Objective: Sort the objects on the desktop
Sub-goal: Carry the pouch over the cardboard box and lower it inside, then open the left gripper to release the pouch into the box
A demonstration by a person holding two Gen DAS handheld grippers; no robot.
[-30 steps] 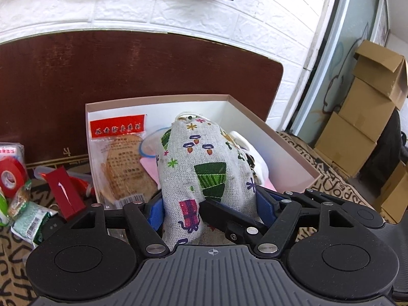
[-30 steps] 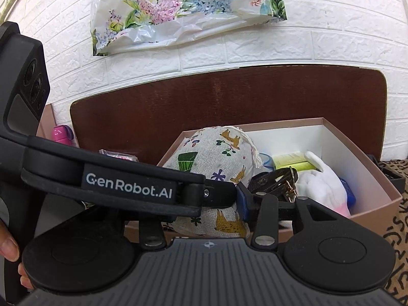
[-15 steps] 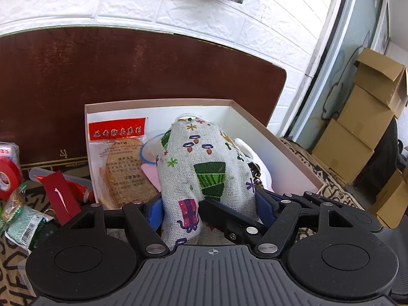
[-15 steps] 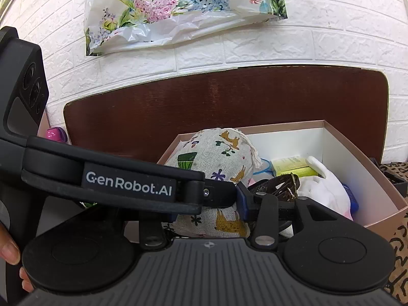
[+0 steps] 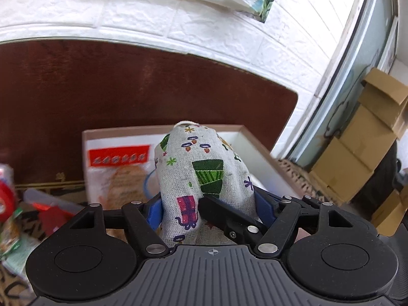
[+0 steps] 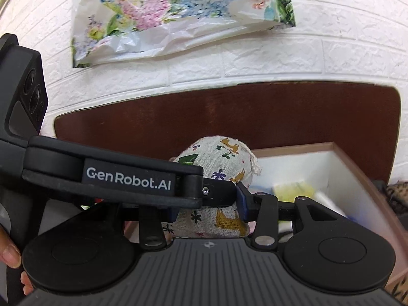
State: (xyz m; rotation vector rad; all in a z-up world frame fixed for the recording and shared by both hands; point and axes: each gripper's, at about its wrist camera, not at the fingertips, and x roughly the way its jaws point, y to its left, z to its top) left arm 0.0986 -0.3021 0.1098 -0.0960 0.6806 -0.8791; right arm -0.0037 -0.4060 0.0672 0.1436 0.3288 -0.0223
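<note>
The pouch (image 5: 204, 178), above the near edge of the box (image 5: 257, 150), is pinched by both the left hand-held gripper (image 5: 207, 209) – jaws just eased wider – and the right hand-held gripper (image 6: 206, 205), so the step looks like lifting it, and next it needs a clear spot.

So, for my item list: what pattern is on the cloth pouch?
Beige cloth pouch printed with small colourful motifs, green pots and a pink gift box; left wrist view shows it best.
</note>
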